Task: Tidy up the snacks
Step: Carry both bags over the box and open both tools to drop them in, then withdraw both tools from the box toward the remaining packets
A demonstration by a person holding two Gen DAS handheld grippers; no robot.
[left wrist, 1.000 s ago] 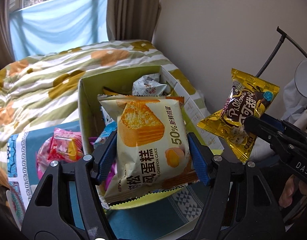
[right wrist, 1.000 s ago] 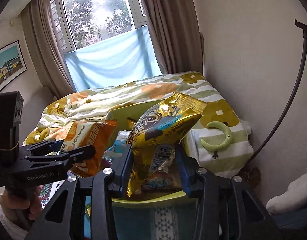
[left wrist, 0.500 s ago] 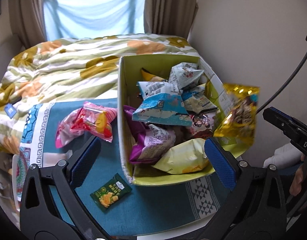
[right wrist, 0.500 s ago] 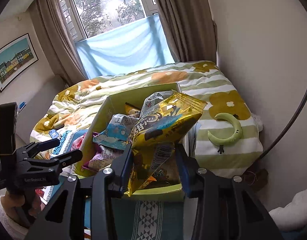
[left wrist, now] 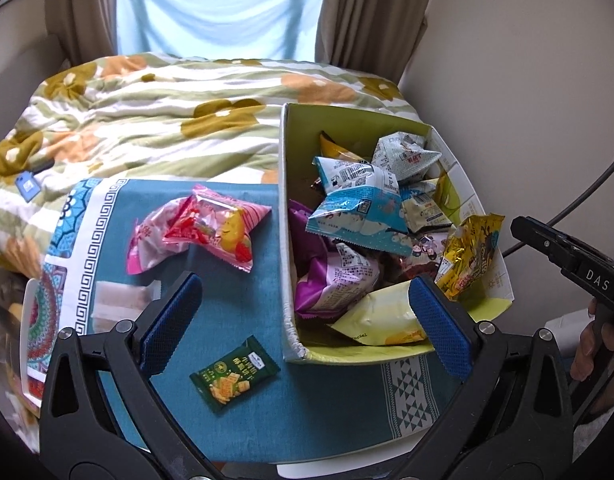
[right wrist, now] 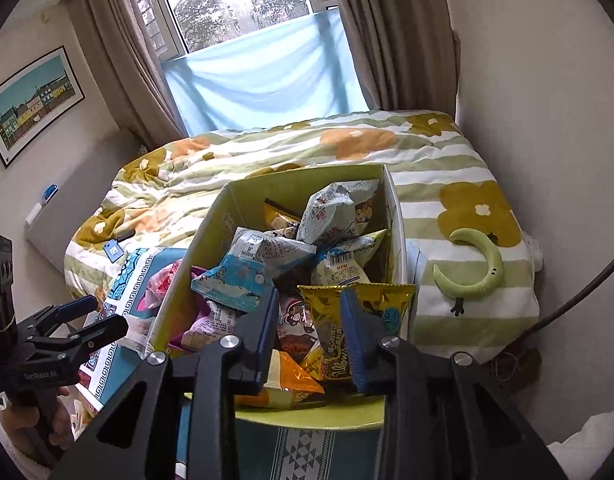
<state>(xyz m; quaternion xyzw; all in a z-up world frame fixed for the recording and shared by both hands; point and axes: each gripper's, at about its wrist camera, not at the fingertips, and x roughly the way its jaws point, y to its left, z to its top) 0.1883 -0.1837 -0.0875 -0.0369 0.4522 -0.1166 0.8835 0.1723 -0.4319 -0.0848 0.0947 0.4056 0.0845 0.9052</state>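
- The gold snack packet [right wrist: 371, 320] stands upright, long axis vertical, at the near right corner of the green box [right wrist: 211, 220].
- On the blue cloth [left wrist: 263, 280]: two pink packets [left wrist: 211, 228], one green packet [left wrist: 235, 380].
- The right gripper [right wrist: 311, 320] clamps the gold packet; the left gripper [left wrist: 303, 320] gapes wide, empty.
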